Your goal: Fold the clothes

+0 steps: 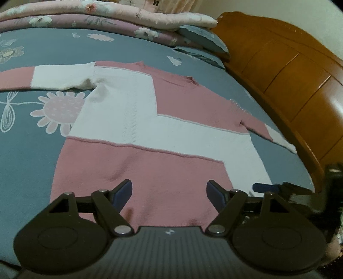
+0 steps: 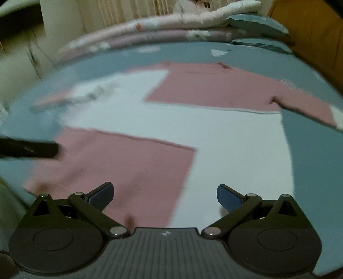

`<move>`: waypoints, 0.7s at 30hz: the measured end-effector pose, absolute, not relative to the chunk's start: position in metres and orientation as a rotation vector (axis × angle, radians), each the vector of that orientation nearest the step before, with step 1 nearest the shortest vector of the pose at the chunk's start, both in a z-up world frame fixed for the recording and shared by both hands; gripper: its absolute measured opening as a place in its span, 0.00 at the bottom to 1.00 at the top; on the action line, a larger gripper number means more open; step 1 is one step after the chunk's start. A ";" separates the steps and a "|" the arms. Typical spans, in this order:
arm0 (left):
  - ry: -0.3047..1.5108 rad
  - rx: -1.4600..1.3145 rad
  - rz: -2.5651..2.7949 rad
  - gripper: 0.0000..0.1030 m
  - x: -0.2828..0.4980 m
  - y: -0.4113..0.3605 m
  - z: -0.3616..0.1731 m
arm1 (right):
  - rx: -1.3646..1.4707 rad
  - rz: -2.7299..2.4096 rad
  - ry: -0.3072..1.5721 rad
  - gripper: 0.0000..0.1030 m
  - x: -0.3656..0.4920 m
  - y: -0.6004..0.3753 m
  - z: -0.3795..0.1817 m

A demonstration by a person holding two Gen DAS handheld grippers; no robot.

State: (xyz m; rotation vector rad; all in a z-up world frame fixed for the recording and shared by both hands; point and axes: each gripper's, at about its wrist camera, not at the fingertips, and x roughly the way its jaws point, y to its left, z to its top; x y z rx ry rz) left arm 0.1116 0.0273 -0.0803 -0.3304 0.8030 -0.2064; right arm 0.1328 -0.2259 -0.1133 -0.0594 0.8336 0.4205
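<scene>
The pink-and-white knitted sweater (image 1: 137,120) lies flat and unfolded on the blue flowered bed (image 1: 25,150), sleeves spread. Left tongs (image 1: 169,194) and right tongs (image 2: 165,196) hover wide apart, empty, near its hem; all folding remains.

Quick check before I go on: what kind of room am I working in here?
Most likely a bedroom: the sweater lies on a bed with a floral sheet, folded quilts stacked at the far side, and a wooden headboard.

A grey-blue bedsheet printed with pale pink flowers (image 1: 27,150) covers the bed. Folded pink floral quilts (image 1: 107,19) are stacked at twelve o'clock; a glossy orange-brown wooden headboard (image 1: 300,85) stands at two o'clock. Pale pleated curtains (image 2: 128,10) hang behind.
</scene>
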 end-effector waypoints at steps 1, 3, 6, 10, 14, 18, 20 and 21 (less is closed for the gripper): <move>0.801 -0.324 -0.206 0.74 0.111 0.027 -0.080 | -0.079 0.401 0.855 1.00 0.137 -0.225 -0.122; 0.802 -0.311 -0.209 0.74 0.113 0.025 -0.080 | -0.105 0.391 0.864 1.00 0.135 -0.223 -0.135; 0.812 -0.271 -0.222 0.74 0.122 0.018 -0.080 | -0.126 0.396 0.817 1.00 0.123 -0.229 -0.141; 0.799 -0.223 -0.293 0.74 0.144 0.004 -0.076 | -0.121 0.393 0.798 1.00 0.115 -0.235 -0.139; 0.761 -0.143 -0.356 0.77 0.177 -0.007 -0.073 | -0.131 0.407 0.819 1.00 0.120 -0.229 -0.135; 0.728 -0.052 -0.369 0.78 0.219 -0.008 -0.081 | -0.103 0.378 0.845 1.00 0.127 -0.236 -0.120; 0.724 -0.040 -0.361 0.78 0.237 -0.005 -0.091 | -0.094 0.340 0.810 1.00 0.135 -0.241 -0.107; 0.732 -0.043 -0.364 0.78 0.243 -0.001 -0.098 | -0.098 0.315 0.783 1.00 0.140 -0.243 -0.101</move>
